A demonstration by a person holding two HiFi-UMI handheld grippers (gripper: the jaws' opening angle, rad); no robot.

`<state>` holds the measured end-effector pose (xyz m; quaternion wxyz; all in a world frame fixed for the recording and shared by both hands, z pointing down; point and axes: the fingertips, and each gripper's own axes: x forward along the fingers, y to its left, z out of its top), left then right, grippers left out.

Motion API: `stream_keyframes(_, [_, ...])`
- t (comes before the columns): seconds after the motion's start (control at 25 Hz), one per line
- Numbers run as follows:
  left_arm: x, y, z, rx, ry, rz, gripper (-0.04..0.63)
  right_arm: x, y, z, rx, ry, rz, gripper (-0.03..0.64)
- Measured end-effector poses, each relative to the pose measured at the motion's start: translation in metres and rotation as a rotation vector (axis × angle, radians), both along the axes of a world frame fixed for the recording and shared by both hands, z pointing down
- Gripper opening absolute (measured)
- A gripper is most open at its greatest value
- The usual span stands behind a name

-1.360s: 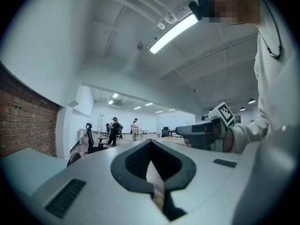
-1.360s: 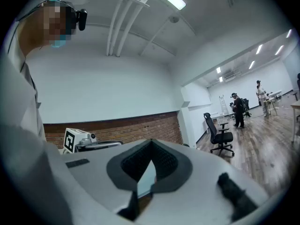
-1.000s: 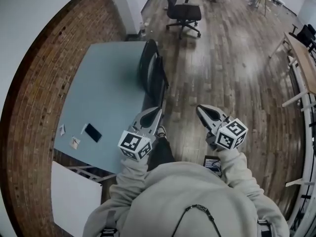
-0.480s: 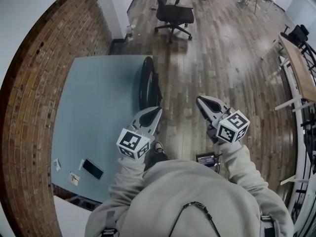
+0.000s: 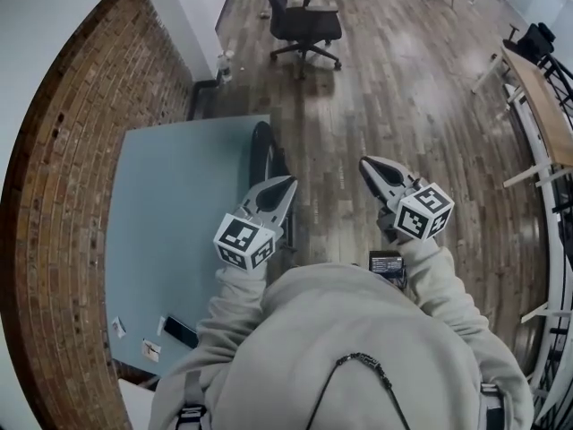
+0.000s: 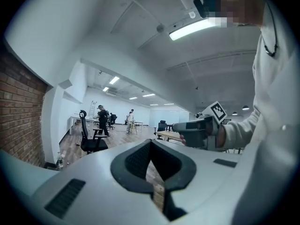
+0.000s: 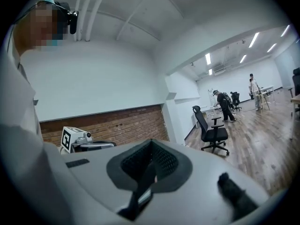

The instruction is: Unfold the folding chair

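A wood-plank floor (image 5: pixel 403 88) fills a wide office, seen from above. A curved brick wall (image 5: pixel 63 168) runs down the left side. Against it stands a blue-grey tabletop (image 5: pixel 170 204). At the bottom, a person (image 5: pixel 358 348) in a pale hooded top holds a tool in each hand, both pointing forward. A black office chair (image 5: pixel 300 21) on wheels stands on the floor well beyond the tabletop.

The folding chair (image 5: pixel 261 155), black and still folded flat, stands on edge against the tabletop's right side, just ahead of the left claw (image 5: pixel 286 186). That claw is closed with nothing between its jaws and does not touch the chair. The right claw (image 5: pixel 365 164) is also closed and empty, held over bare floor to the right of the chair and apart from it. A dark phone (image 5: pixel 181 331) lies on the tabletop's near corner, with two small cards beside it.
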<state>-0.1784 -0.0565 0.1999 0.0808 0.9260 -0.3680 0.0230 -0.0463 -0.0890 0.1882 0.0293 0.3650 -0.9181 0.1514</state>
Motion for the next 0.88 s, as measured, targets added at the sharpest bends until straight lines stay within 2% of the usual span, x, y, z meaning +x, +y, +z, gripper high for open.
stream_keyframes(0.2, [0.001, -0.023, 0.017, -0.066, -0.047, -0.011, 0.005, -0.009, -0.027, 0.008, -0.042, 0.004, -0.034, 0.008])
stream_keyframes(0.28, [-0.012, -0.029, 0.027, -0.087, -0.065, -0.068, 0.005, -0.023, -0.032, 0.019, -0.075, 0.012, -0.064, 0.008])
stream_keyframes(0.36, [-0.033, -0.039, 0.041, -0.101, -0.067, -0.165, 0.005, -0.038, -0.037, 0.037, -0.12, 0.025, -0.096, 0.008])
stream_keyframes(0.4, [-0.041, -0.042, 0.054, -0.118, -0.077, -0.197, 0.166, -0.047, -0.039, 0.051, -0.155, 0.04, -0.113, 0.008])
stream_keyframes(0.44, [-0.048, -0.046, 0.069, -0.142, -0.104, -0.217, 0.333, -0.058, -0.041, 0.07, -0.201, 0.062, -0.13, 0.008])
stream_keyframes(0.48, [-0.056, -0.052, 0.087, -0.166, -0.149, -0.236, 0.374, -0.069, -0.044, 0.092, -0.259, 0.084, -0.146, 0.135])
stream_keyframes(0.52, [-0.065, -0.058, 0.106, -0.192, -0.208, -0.26, 0.401, -0.08, -0.048, 0.119, -0.33, 0.104, -0.158, 0.201])
stream_keyframes(0.56, [-0.077, -0.062, 0.126, -0.227, -0.27, -0.292, 0.414, -0.091, -0.049, 0.151, -0.413, 0.128, -0.166, 0.222])
stream_keyframes(0.64, [-0.101, -0.06, 0.174, -0.35, -0.362, -0.369, 0.422, -0.106, -0.035, 0.227, -0.593, 0.198, -0.181, 0.252])
stream_keyframes(0.68, [-0.11, -0.057, 0.198, -0.422, -0.375, -0.396, 0.422, -0.113, -0.025, 0.27, -0.675, 0.239, -0.187, 0.261])
stream_keyframes(0.76, [-0.114, -0.061, 0.233, -0.529, -0.31, -0.388, 0.422, -0.133, -0.018, 0.348, -0.802, 0.284, -0.187, 0.282])
stream_keyframes(0.84, [-0.107, -0.066, 0.249, -0.572, -0.234, -0.325, 0.422, -0.163, -0.023, 0.406, -0.891, 0.272, -0.167, 0.29])
stream_keyframes(0.88, [-0.105, -0.067, 0.253, -0.565, -0.242, -0.294, 0.42, -0.177, -0.028, 0.428, -0.92, 0.267, -0.148, 0.293])
